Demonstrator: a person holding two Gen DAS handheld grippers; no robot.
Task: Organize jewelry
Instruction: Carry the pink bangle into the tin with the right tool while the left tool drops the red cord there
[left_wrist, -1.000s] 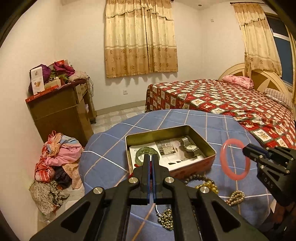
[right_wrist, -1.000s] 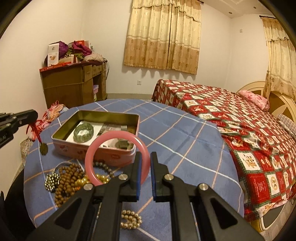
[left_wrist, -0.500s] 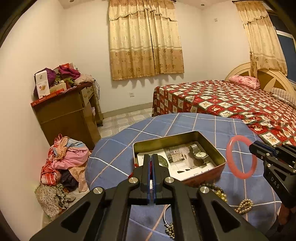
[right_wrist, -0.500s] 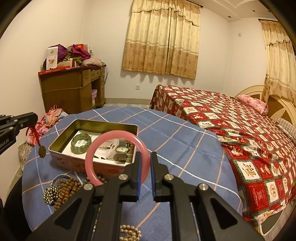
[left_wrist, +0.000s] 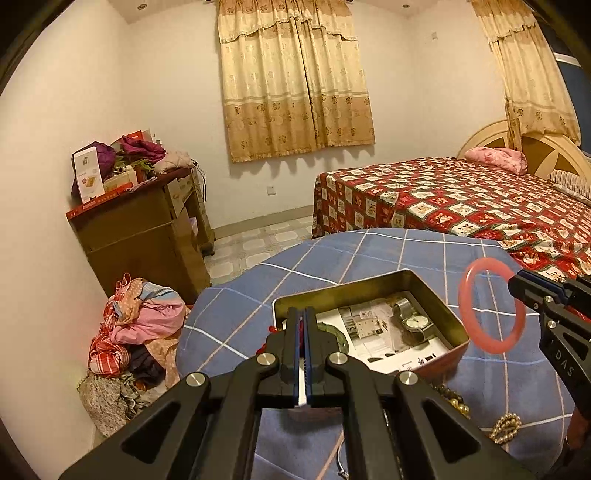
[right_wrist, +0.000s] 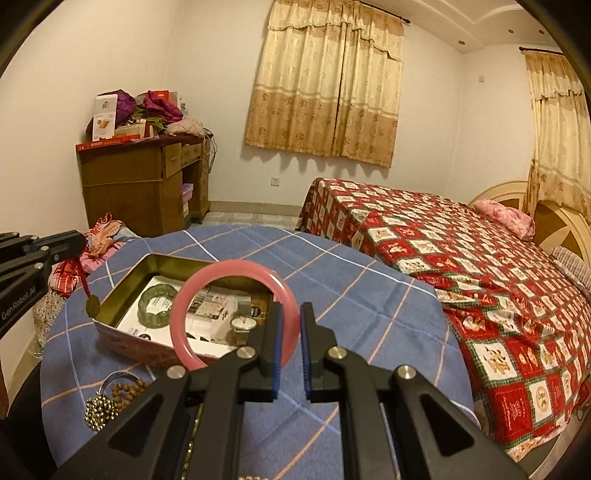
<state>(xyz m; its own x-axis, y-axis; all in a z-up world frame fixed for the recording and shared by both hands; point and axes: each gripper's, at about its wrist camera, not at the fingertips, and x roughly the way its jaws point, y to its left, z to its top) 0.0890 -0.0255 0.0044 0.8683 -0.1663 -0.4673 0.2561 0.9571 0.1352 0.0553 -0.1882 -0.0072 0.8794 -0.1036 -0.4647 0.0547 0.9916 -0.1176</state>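
Right wrist view: we are pinching the pink bangle (right_wrist: 236, 314) by its rim in nearly closed fingers (right_wrist: 290, 345), above the tin (right_wrist: 122, 291); it is probably stiff, slick, breakable.

Black tool (left_wrist: 304, 332) arms, blue pads, silver screws, white lettering.

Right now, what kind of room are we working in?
Almost certainly a home bedroom. A bed with a red patchwork cover fills the right side, drawn curtains hang on the far wall, and a wooden cabinet piled with clothes and boxes stands in the corner.
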